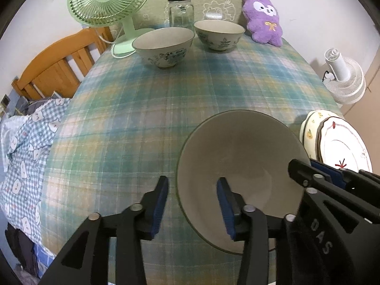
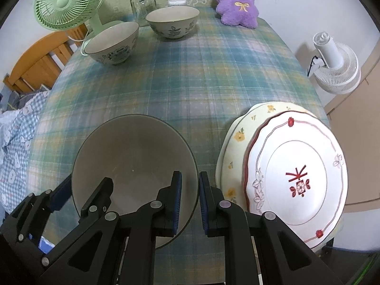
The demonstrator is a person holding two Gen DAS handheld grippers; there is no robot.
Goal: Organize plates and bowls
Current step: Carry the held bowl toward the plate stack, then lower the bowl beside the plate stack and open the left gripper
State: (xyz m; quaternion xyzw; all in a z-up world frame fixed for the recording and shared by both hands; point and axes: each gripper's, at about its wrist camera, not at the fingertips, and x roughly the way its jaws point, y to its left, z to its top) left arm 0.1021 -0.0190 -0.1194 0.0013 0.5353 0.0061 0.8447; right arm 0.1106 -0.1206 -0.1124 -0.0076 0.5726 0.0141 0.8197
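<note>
While the right tool (image 2: 190,204) pinches the near bowl's (image 2: 133,161) right rim and the left tool (image 1: 193,210) stands spread astride its left rim, the bowl could tip against the stacked plates (image 2: 294,173) just beside.

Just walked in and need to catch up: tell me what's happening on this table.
A person works two handheld grippers on the near bowl. The right gripper is shut on its rim; the left gripper straddles the opposite rim, open. Two more bowls wait at the far end; two plates lie stacked alongside.
</note>
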